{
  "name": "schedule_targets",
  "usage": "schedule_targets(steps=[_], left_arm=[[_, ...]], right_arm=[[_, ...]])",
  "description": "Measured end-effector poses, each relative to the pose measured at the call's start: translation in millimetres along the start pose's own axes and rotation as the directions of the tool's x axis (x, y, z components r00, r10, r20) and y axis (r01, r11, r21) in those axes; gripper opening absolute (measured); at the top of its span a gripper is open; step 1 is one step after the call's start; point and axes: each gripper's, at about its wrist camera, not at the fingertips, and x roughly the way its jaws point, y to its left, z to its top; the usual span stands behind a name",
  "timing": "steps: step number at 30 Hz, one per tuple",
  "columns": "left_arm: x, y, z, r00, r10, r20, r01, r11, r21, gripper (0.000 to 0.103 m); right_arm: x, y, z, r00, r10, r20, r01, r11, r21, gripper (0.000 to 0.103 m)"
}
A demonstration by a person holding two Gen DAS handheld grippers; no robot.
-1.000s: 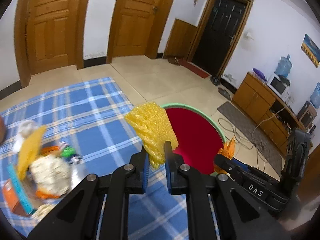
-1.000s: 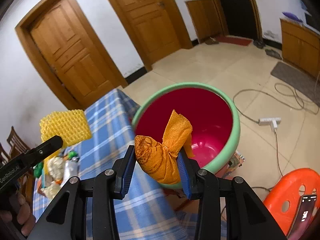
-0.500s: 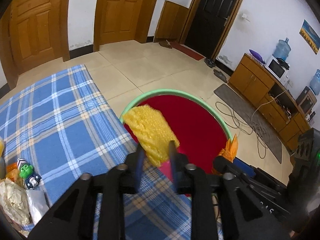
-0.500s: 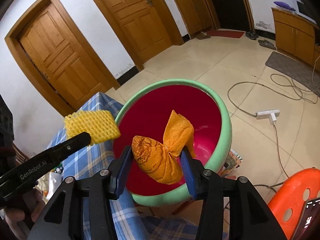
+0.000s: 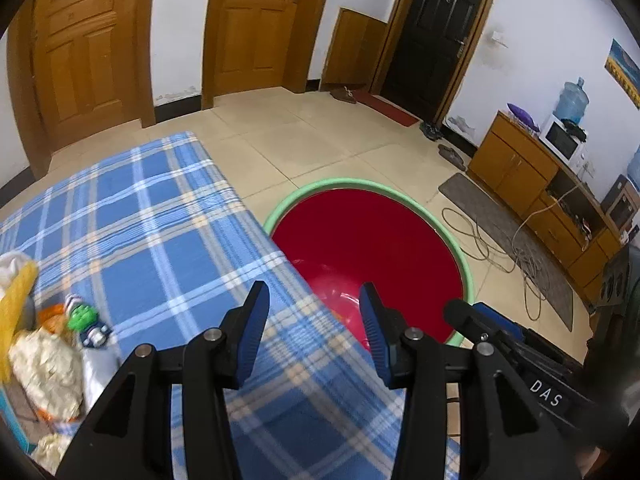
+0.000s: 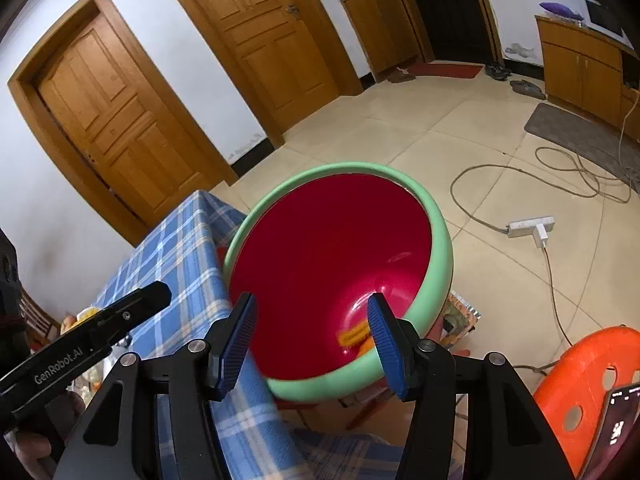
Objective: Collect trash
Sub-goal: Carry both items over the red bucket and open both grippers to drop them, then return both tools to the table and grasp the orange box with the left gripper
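Both grippers are releasing: left gripper (image 5: 312, 300) and right gripper (image 6: 310, 312) jaws are spreading, now empty. The orange mesh scrap (image 6: 354, 336), pinched a moment ago, is lying in the basin (image 6: 438, 248) beyond the right jaws, so that drop is done.

White walls w/ two wooden doors (image 5: 256, 28) & a black door (image 5: 436, 32); beige tiled floor (image 5: 320, 136); wood cabinet (image 5: 532, 176) at right, grey mat (image 5: 504, 236) in front.
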Motion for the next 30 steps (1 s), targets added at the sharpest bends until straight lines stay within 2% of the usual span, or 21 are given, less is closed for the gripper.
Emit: schedule_targets(steps=[3, 6, 18, 27, 30], left_arm=[[-12.7, 4.3, -4.6, 1.0, 0.012, 0.011, -0.012, 1.0, -0.011, 0.047], [-28.7, 10.1, -10.3, 0.999, 0.027, 0.021, -0.027, 0.999, -0.031, 0.047], [-90.9, 45.9, -36.8, 0.992, 0.095, 0.087, -0.085, 0.99, -0.108, 0.047], [-128.6, 100.0, -63.0, 0.971, 0.214, 0.103, -0.188, 0.958, -0.218, 0.048], [-135.8, 119.1, -70.8, 0.964, 0.244, 0.102, -0.211, 0.943, -0.258, 0.054]], right_arm=[[-7.5, 6.4, -2.9, 1.0, 0.003, -0.001, -0.003, 1.0, -0.005, 0.061], [-16.2, 12.7, -5.1, 1.0, 0.006, 0.01, -0.006, 1.0, -0.012, 0.067], [-45.4, 54.8, -25.2, 0.998, 0.064, 0.012, -0.063, 0.995, -0.076, 0.068], [-46.5, 92.0, -46.4, 0.992, 0.119, -0.033, -0.122, 0.984, -0.133, 0.068], [-41.2, 103.7, -52.1, 0.99, 0.128, -0.058, -0.136, 0.979, -0.151, 0.068]])
